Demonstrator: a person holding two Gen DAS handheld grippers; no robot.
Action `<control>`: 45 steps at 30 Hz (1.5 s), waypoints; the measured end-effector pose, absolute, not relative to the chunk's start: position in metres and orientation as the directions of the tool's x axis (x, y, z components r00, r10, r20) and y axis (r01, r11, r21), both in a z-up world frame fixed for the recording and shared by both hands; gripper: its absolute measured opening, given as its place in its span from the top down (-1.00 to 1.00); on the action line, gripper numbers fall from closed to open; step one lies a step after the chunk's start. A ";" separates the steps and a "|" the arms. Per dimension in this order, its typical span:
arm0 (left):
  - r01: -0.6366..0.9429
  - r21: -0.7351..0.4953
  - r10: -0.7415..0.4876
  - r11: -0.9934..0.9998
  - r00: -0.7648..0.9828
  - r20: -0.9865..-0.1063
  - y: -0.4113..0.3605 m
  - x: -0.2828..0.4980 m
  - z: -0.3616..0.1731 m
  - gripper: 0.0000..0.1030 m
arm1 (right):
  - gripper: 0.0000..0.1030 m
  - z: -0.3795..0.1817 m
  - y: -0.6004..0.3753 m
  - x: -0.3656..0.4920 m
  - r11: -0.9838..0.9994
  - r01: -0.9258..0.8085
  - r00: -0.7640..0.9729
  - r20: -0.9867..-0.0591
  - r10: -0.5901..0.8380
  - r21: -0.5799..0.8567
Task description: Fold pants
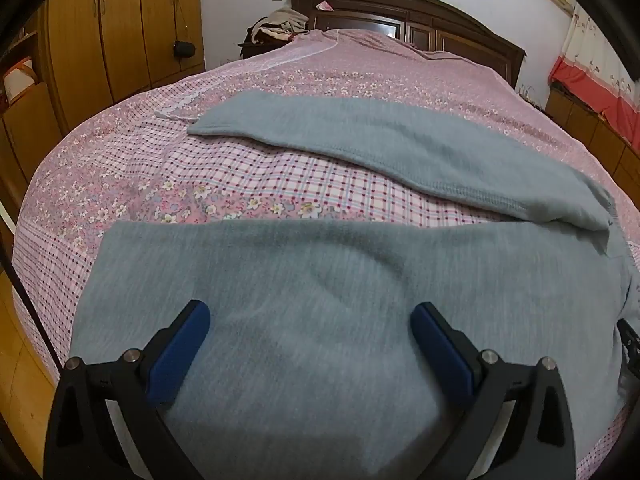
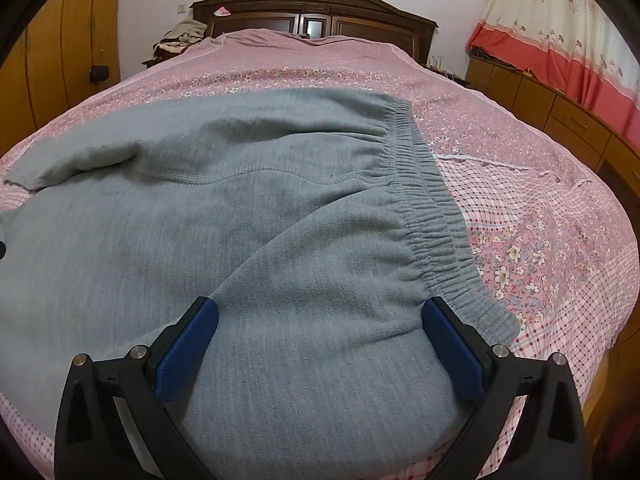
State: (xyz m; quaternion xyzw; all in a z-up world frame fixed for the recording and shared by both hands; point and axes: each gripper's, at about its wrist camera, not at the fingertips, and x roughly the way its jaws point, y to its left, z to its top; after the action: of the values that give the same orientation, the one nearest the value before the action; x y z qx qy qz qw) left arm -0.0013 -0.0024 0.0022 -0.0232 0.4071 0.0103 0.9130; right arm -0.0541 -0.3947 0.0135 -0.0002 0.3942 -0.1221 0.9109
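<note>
Evidently, both sets of jaws are spread wide with nothing pinched: the left gripper [image 1: 310, 314] is held over the near leg of the pants [image 1: 320, 320], and the right gripper [image 2: 320, 310] is held over the hip area just inside the waistband [image 2: 428, 208], though whether the blue pads [image 2: 188, 348] rest on the cloth cannot be told. From here, several things could go wrong. Only the top layer might be caught if the jaws are closed on the flat middle of the cloth rather than at an edge, so the 2 layers would separate when lifted. The thick, soft fleece could bunch between the pads and leave a lumpy fold. The floral bedspread [image 1: 132, 200] could be pinched along with the garment, being thin and loose. The pants are of grey, fuzzy, heavy knit, spread across the bed with 2 legs splayed apart toward the left, one lying farther up, so a misaligned fold is likely unless they are brought together. The waistband is gathered and ribbed with elastic, and a stitched seam [image 2: 256, 172] curves across the seat. The bedspread is of smooth pink cotton, part checked, part flowered.
</note>
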 end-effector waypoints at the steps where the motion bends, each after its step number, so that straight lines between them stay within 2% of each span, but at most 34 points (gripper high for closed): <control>1: -0.038 -0.033 0.001 0.999 0.669 -0.743 -0.001 -0.001 0.001 -1.00 | -1.00 0.013 -0.395 -0.054 0.970 0.222 0.659 -0.718 -0.223 -0.097; 45: -0.037 -0.033 0.000 0.999 0.668 -0.744 0.000 0.001 -0.001 -1.00 | -1.00 0.014 -0.393 -0.054 0.969 0.222 0.659 -0.717 -0.228 -0.104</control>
State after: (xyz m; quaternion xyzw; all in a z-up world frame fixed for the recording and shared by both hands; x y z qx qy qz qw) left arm 0.0006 -0.0005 -0.0010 -0.0229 0.4071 0.0103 0.9131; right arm -0.0540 -0.3926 0.0145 -0.0037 0.3939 -0.1234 0.9108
